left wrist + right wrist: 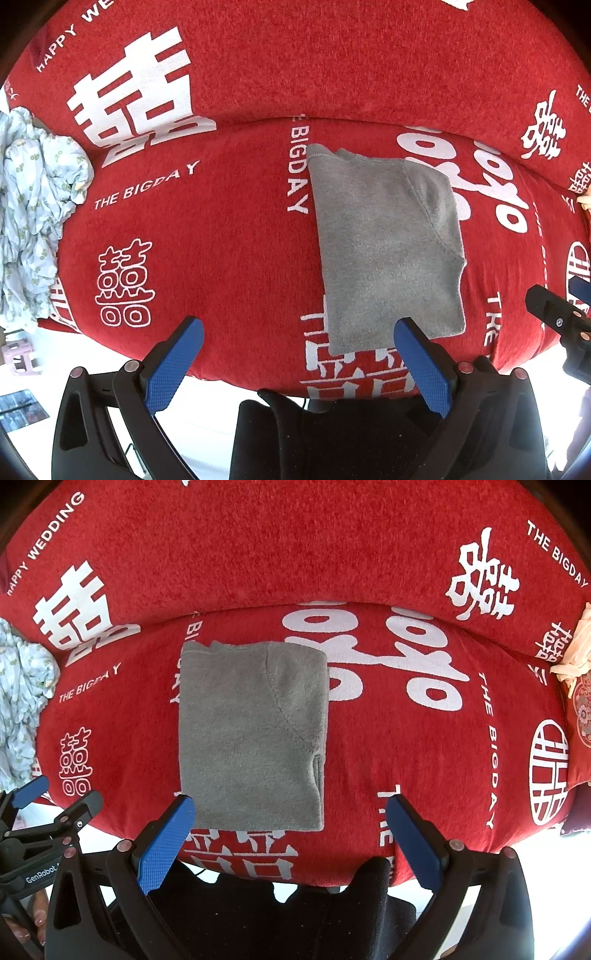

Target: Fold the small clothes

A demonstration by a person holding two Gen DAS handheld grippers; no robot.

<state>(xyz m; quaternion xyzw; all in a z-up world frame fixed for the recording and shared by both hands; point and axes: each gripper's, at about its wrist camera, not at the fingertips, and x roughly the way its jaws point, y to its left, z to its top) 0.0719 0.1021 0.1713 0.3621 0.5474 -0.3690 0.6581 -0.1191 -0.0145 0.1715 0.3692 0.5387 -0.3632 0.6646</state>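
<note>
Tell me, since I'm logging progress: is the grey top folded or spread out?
Folded. The grey top lies as a compact rectangle, its sleeve seam tucked across the front; neither claw touches it.

We record a red sofa cover (369, 746) printed with white characters. On it lie a folded grey garment (251, 734), flat, and a crumpled pale floral cloth (33, 206) at the left edge.

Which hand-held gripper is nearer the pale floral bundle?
Left. The left hand-held gripper is beside the right hand-held gripper, on the side toward the floral bundle, which lies at the far left.
</note>
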